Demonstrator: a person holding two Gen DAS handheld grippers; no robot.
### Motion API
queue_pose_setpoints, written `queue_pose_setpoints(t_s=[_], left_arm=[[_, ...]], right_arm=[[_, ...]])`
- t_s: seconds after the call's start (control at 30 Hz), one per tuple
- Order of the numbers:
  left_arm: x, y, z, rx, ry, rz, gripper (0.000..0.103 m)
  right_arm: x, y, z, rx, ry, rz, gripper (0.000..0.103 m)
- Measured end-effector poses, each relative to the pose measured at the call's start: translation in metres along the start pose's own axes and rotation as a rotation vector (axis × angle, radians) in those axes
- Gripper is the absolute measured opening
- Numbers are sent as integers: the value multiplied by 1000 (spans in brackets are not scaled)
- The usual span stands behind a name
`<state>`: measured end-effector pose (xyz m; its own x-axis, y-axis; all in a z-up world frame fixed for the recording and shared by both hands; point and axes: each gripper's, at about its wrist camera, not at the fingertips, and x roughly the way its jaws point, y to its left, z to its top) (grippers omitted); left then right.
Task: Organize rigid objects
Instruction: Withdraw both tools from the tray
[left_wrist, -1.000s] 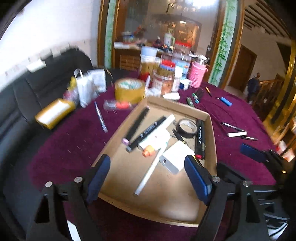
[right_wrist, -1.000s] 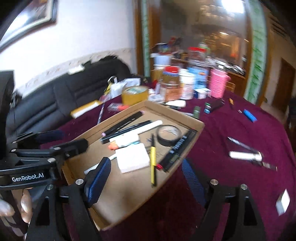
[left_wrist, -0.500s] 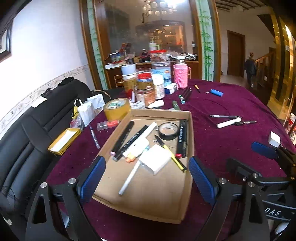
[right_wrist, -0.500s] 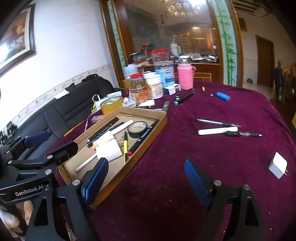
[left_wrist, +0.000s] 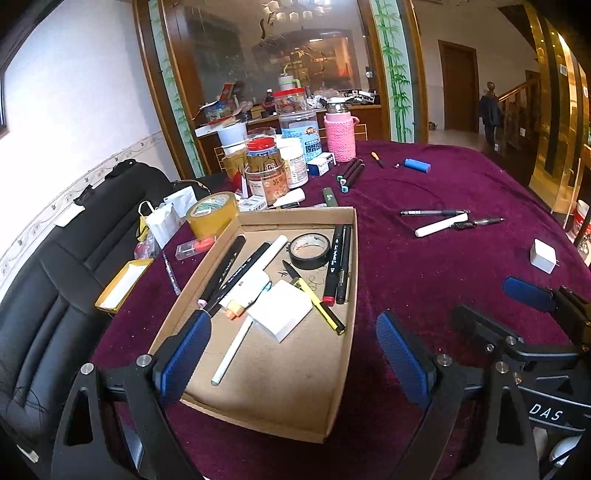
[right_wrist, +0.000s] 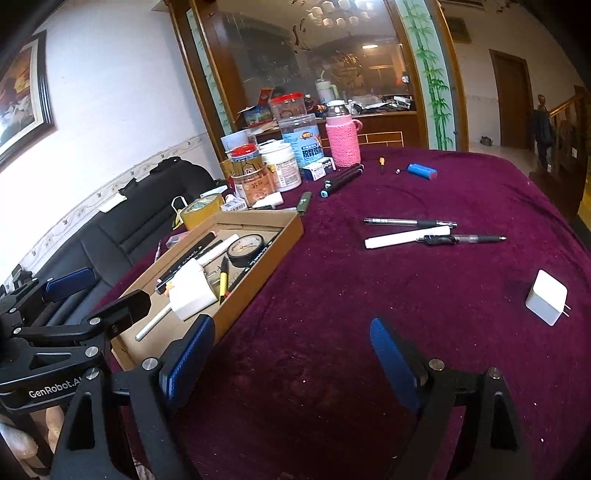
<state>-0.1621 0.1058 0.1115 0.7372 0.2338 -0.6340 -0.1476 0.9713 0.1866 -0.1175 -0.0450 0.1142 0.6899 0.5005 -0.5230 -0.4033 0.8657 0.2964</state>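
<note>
Left gripper (left_wrist: 291, 347): blue-padded jaws spread wide, just been widening, nothing between them, above near end of shallow brown cardboard tray (left_wrist: 343, 373). Right gripper (right_wrist: 291, 356): likewise spread, just been widening, empty, over bare maroon velvet tablecloth (right_wrist: 332, 314). In tray: black markers, black tape roll (left_wrist: 309, 250), white square charger (left_wrist: 282, 314). Outside tray on cloth: second white charger (right_wrist: 546, 302), white pen (right_wrist: 406, 237).
</note>
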Motion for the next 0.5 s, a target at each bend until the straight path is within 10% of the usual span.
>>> queue_pose_setpoints(t_s=[0.5], left_arm=[[18, -20, -3, 68, 68, -39, 91]], right_arm=[[0, -34, 6, 71, 2, -52, 90]])
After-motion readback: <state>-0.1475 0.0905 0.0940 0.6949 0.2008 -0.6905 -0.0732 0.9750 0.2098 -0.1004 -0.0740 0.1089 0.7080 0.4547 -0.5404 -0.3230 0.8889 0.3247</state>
